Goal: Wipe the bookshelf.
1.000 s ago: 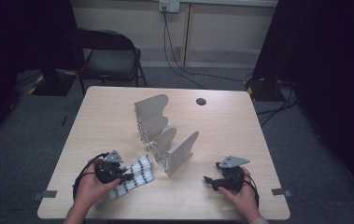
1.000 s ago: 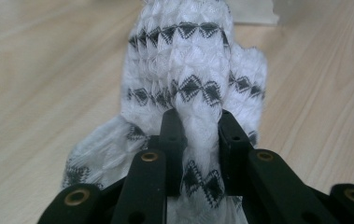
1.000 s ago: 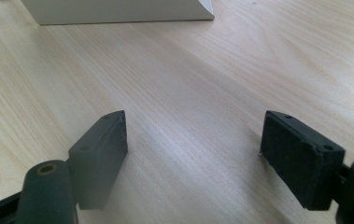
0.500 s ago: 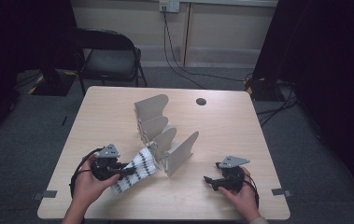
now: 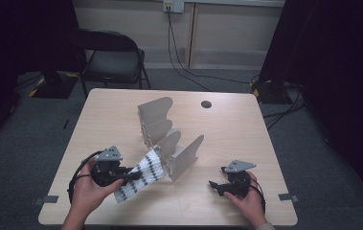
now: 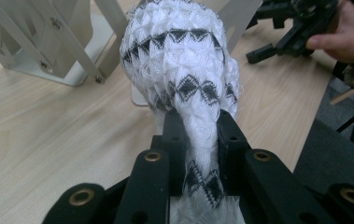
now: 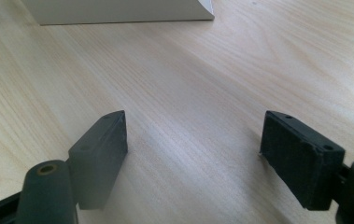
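Observation:
A white knitted cloth with black zigzag bands (image 5: 141, 176) hangs from my left gripper (image 5: 130, 174), lifted off the table beside the metal rack (image 5: 169, 139). The left gripper view has both black jaws pressed on a bunched fold of the cloth (image 6: 184, 79), so the left gripper (image 6: 201, 135) is shut on it. My right gripper (image 5: 213, 184) rests low over the table at the front right, held by a hand. Its two black jaws stand wide apart in the right gripper view, with bare wood between them (image 7: 193, 140).
The grey metal rack has several upright curved dividers in the table's middle. A small dark round spot (image 5: 206, 104) lies near the far edge. A black chair (image 5: 109, 57) stands beyond the table (image 5: 246, 143). Cables trail on the floor at the back.
My left gripper has risen and moved toward the rack, lifting the cloth off the table. The right gripper has stayed in place.

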Action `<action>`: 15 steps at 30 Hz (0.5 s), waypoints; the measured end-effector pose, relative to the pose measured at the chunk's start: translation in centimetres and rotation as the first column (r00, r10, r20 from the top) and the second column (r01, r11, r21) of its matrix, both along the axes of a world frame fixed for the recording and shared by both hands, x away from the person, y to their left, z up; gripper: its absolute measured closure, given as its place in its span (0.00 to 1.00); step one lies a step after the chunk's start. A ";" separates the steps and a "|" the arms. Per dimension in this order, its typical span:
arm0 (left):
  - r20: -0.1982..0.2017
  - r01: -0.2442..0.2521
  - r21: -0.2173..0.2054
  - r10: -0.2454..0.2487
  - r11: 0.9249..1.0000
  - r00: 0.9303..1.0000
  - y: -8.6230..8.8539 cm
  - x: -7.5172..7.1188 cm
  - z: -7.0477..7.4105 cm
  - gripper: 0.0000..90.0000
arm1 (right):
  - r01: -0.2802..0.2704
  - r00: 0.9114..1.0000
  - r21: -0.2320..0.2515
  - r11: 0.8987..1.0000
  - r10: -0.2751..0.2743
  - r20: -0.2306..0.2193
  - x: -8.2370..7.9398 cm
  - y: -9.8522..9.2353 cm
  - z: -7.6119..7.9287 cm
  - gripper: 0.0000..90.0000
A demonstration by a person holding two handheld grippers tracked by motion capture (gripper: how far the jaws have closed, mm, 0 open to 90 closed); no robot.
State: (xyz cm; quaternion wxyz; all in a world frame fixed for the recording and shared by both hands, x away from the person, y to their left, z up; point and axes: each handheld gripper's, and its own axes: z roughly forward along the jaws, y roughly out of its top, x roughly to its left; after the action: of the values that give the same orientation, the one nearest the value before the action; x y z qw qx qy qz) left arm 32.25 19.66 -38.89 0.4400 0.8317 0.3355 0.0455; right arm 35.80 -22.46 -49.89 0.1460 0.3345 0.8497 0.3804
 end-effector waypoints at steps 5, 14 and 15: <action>0.038 -0.017 -0.049 0.019 0.999 0.999 -0.7 -0.2 1.3 0.86 | 0.000 1.000 0.000 1.000 0.000 0.000 0.0 0.0 0.0 0.25; 0.031 -0.050 0.014 0.049 0.999 0.998 -2.4 0.2 -2.1 0.86 | 0.000 1.000 0.000 1.000 0.000 0.000 0.0 0.0 0.0 0.25; 0.023 -0.046 0.021 0.046 0.999 0.999 -2.5 0.2 -2.5 0.86 | 0.000 1.000 0.000 1.000 0.000 0.000 0.0 0.0 0.0 0.25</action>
State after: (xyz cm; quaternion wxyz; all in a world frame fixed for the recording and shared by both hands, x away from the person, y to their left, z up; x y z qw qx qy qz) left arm 32.45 17.15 -41.36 0.4336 0.8280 0.3489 0.0688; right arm 35.81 -22.47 -49.89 0.1460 0.3345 0.8498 0.3804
